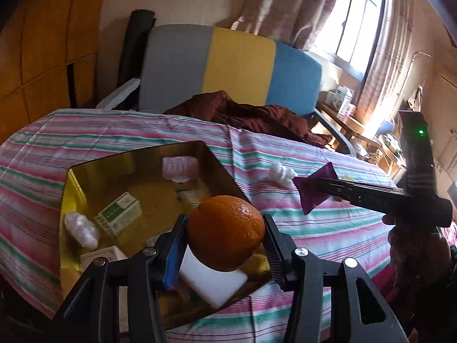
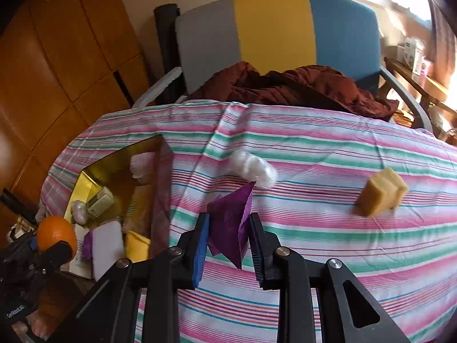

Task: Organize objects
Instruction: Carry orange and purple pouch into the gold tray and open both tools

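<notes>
Holding orange (image 1: 225, 233) over gold tray (image 1: 85, 168) in left gripper (image 1: 225, 245); right gripper (image 2: 228, 237) pinches purple packet (image 2: 231, 223). Dropped, the orange may roll out, I reckon.

Purple packet (image 2: 230, 225) between right claw (image 2: 227, 245) fingers, above striped cloth (image 2: 328, 243).

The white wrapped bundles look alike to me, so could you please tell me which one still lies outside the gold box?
The bundle on the striped cloth, just beyond the purple packet held in the right gripper. The other bundle lies inside the gold box, beside a green carton.
</notes>
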A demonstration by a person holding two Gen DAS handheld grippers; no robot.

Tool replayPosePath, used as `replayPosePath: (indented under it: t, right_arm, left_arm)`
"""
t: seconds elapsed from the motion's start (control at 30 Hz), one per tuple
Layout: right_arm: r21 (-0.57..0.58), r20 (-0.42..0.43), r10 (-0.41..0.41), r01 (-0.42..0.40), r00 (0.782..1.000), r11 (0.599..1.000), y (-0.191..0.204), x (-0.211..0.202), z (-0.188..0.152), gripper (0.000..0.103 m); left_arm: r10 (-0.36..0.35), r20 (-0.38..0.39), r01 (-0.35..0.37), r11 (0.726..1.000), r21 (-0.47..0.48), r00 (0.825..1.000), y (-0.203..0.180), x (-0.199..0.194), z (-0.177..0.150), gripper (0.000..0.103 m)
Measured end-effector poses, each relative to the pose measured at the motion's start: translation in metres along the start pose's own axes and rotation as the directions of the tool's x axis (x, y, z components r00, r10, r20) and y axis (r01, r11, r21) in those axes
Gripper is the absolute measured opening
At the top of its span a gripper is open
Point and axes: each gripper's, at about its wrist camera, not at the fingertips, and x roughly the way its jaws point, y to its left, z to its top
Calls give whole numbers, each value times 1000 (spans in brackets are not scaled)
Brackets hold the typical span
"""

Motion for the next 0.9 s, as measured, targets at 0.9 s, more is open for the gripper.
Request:
replayPosePath:
  t: [0.9]
  right_arm:
    - [-122, -112, 151, -165, 982, 979, 140, 86, 21, 44]
  left_arm:
    - [9, -55, -21, 975, -223, 998, 86, 53, 42, 59]
